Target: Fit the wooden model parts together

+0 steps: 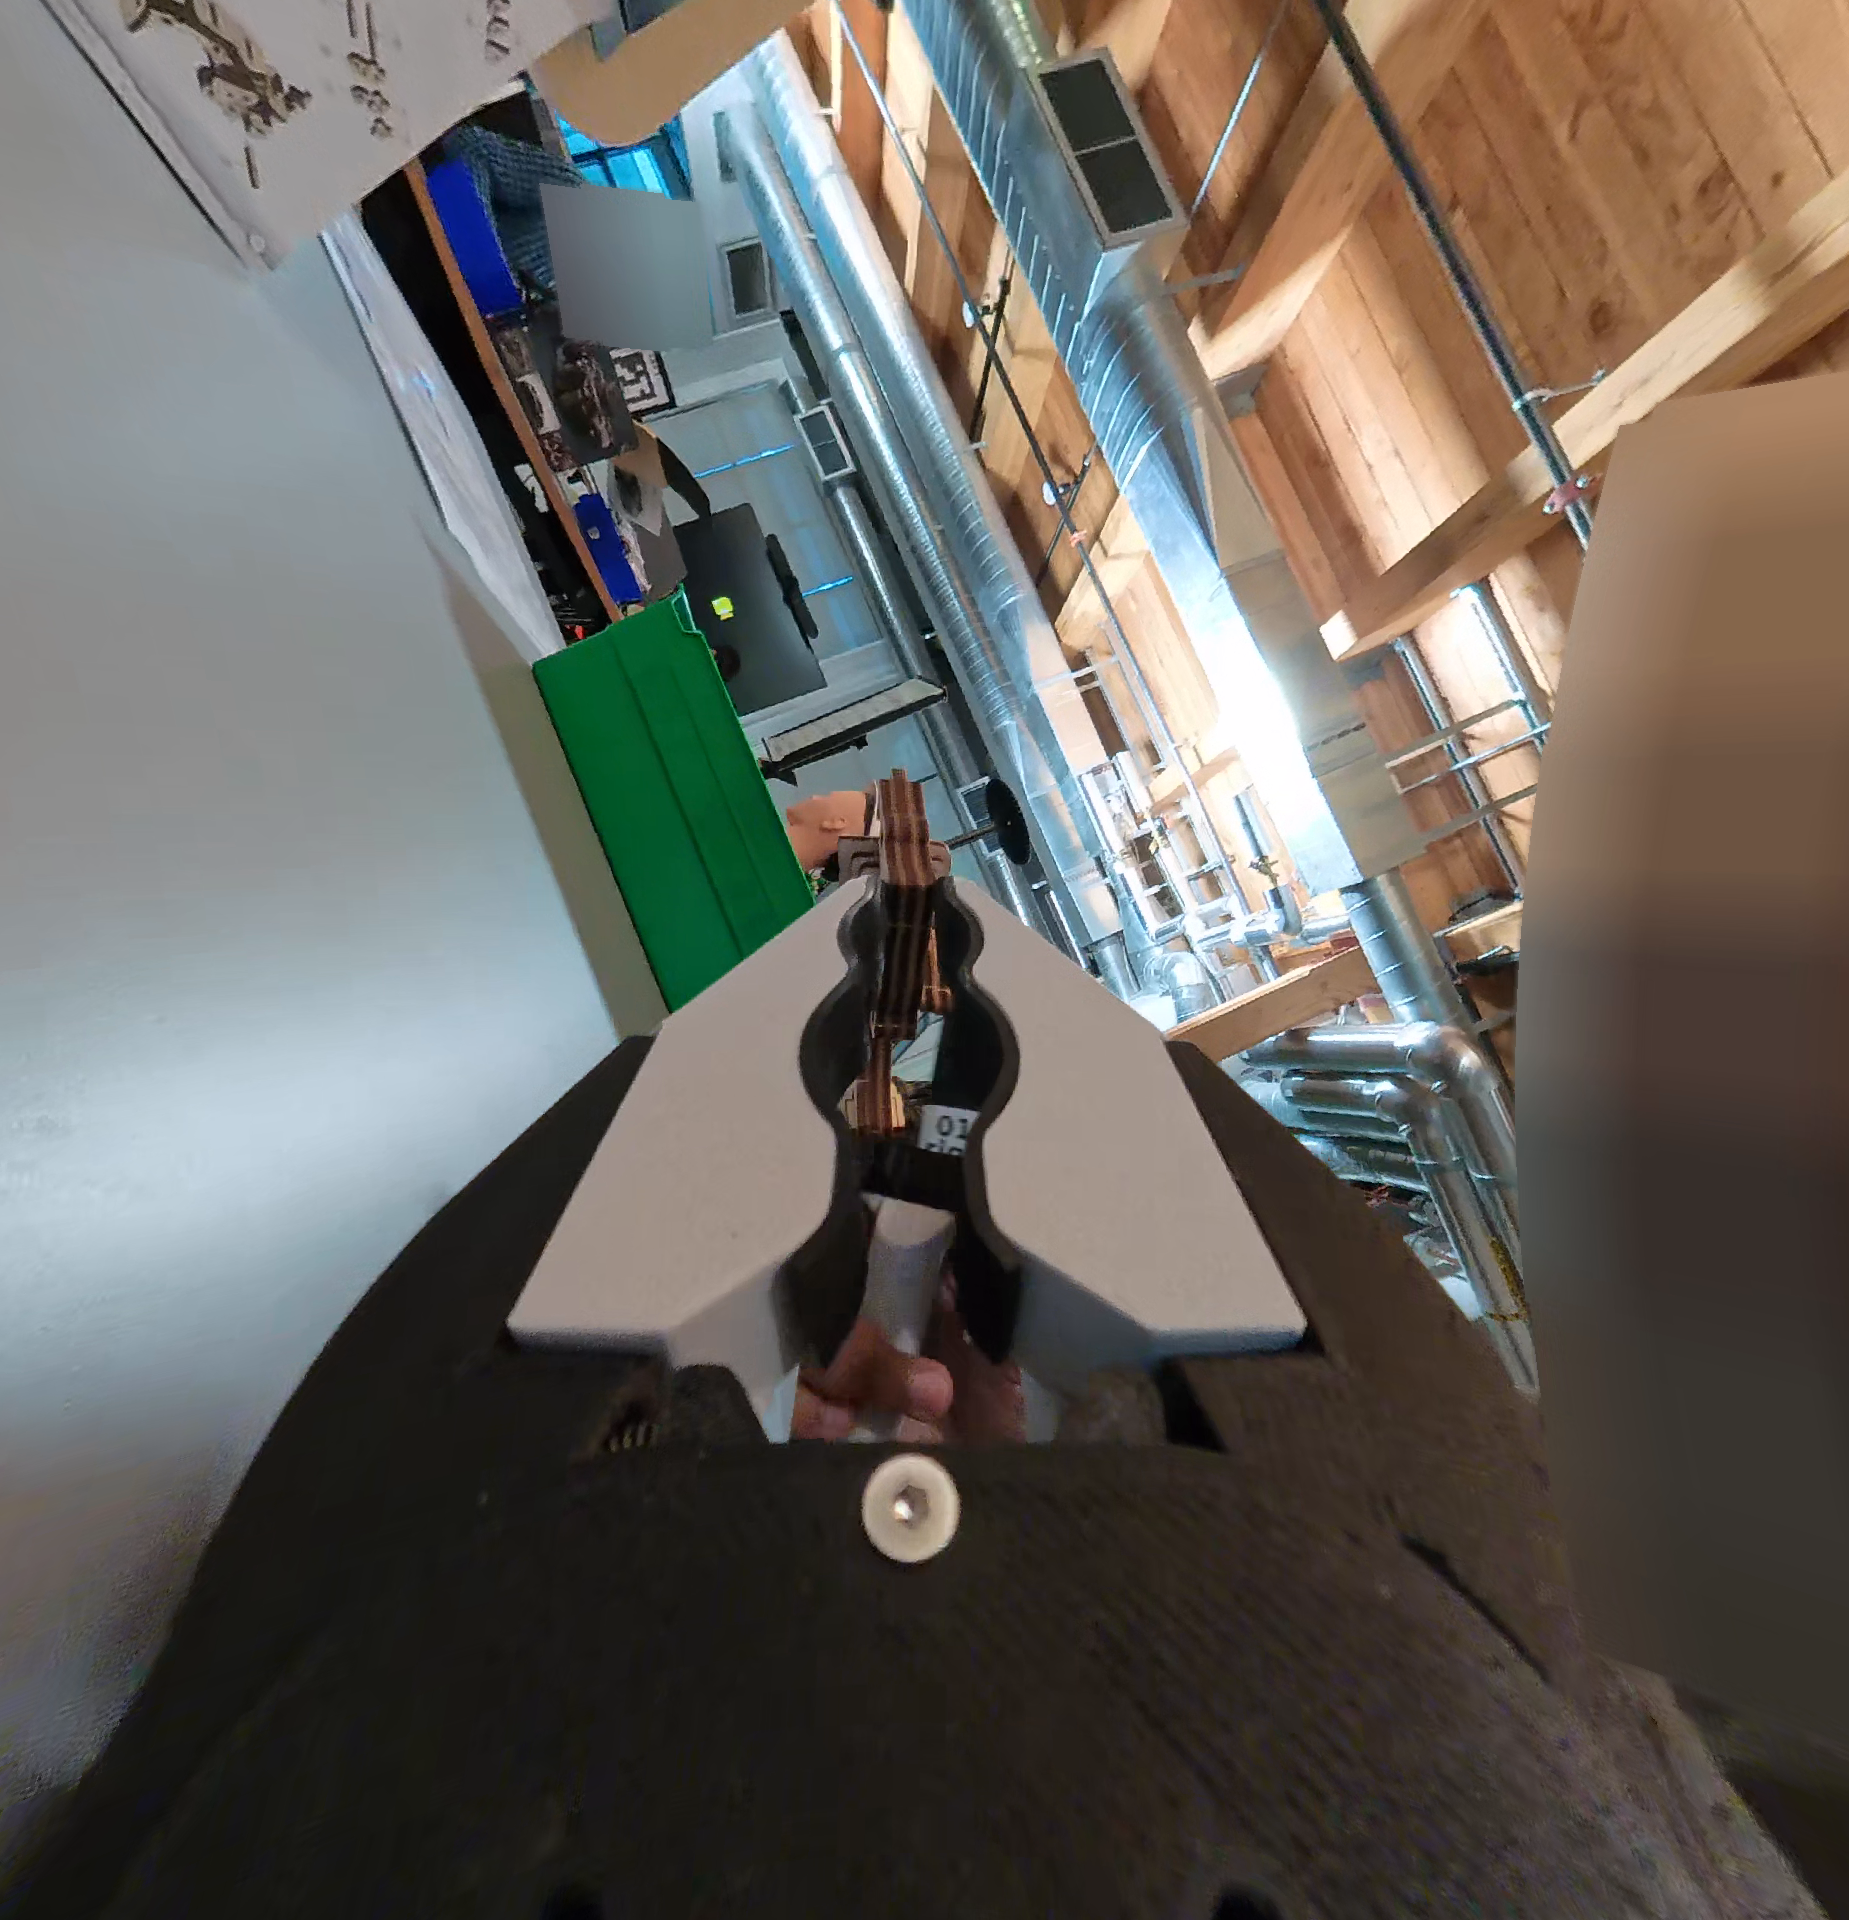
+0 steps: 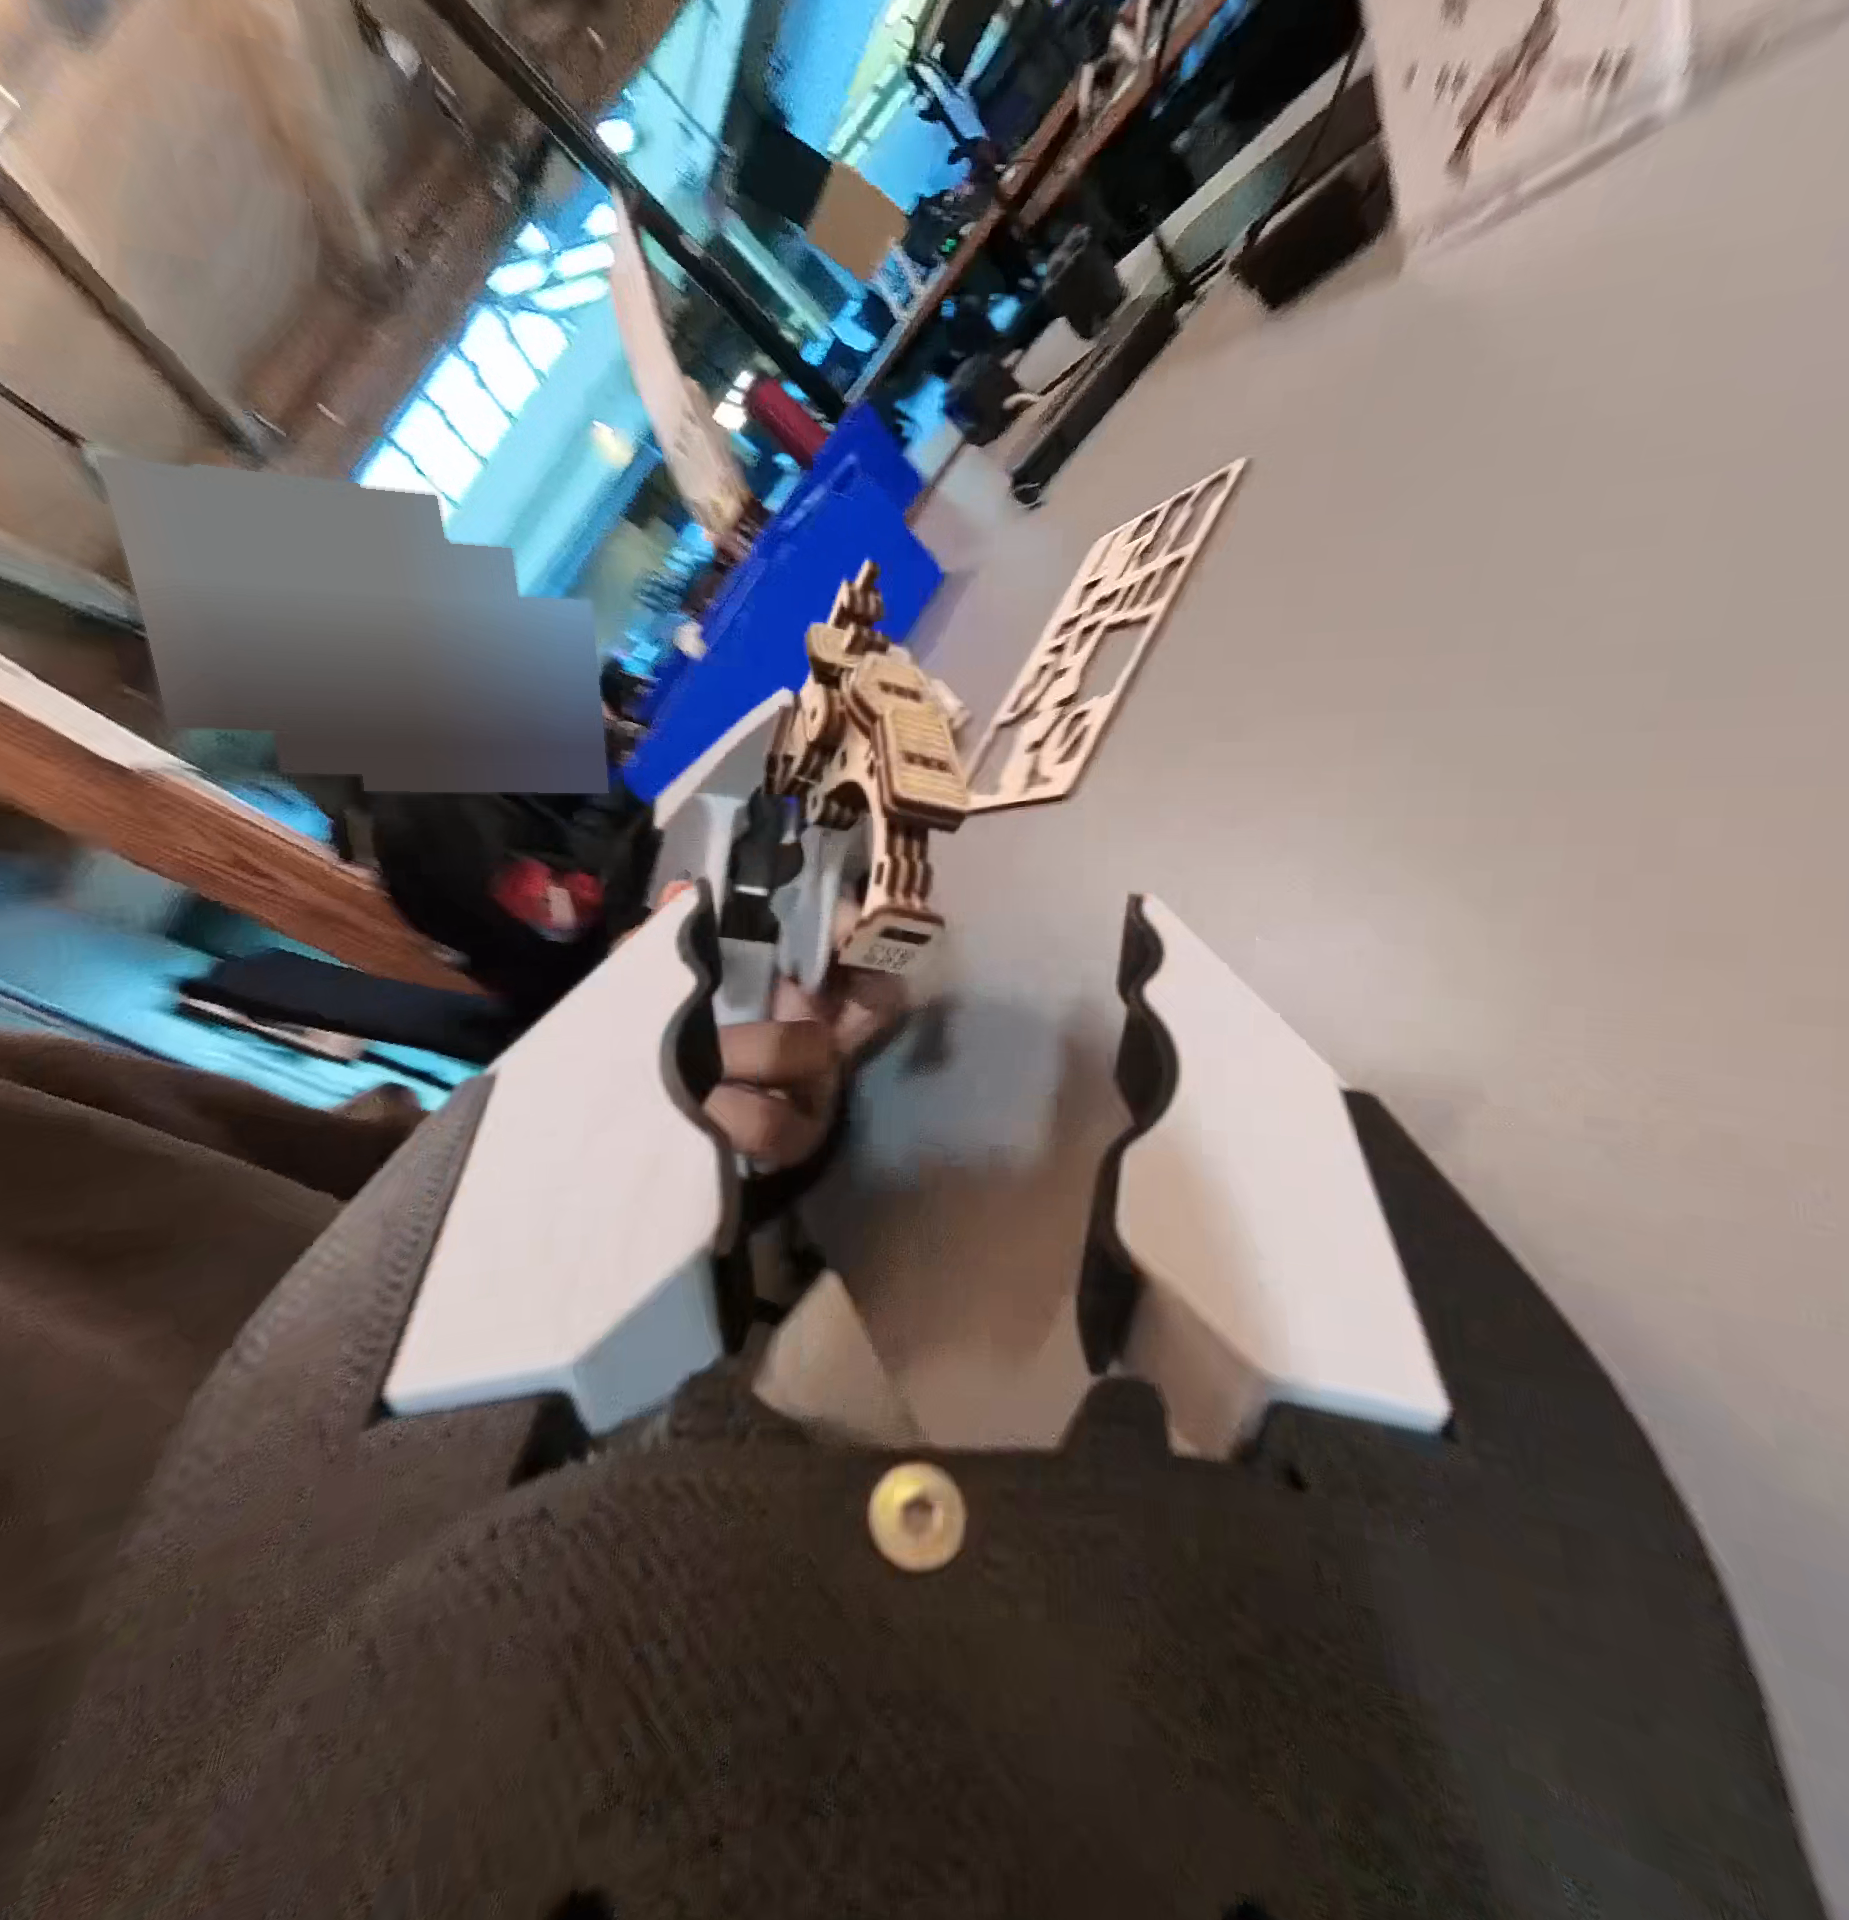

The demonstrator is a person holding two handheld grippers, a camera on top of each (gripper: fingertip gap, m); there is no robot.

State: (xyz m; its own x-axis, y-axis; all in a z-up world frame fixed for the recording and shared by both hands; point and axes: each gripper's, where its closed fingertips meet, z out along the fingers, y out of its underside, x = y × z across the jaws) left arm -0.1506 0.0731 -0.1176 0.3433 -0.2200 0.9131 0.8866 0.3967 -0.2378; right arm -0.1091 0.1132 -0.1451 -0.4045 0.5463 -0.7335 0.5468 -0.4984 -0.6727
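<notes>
My left gripper [image 1: 904, 896] is shut on the wooden model [image 1: 907, 935], seen edge-on as layered plywood between the pads, and holds it raised above the grey table [image 1: 224, 831]. In the right wrist view the same model [image 2: 878, 748] is a pale, partly built figure held in the air by the left gripper [image 2: 785, 914], with a hand [image 2: 785, 1081] below it. My right gripper [image 2: 920, 914] is open and empty, a short way in front of the model and not touching it. A punched-out wooden parts sheet [image 2: 1107, 644] lies flat on the table [image 2: 1522, 831] beyond the model.
A green bin [image 1: 671, 821] stands on the table near the model. A blue bin [image 2: 795, 603] stands behind it in the right wrist view. A printed instruction sheet [image 2: 1502, 104] lies at the table's far end, also in the left wrist view [image 1: 276, 83]. Shelves and a workshop lie beyond.
</notes>
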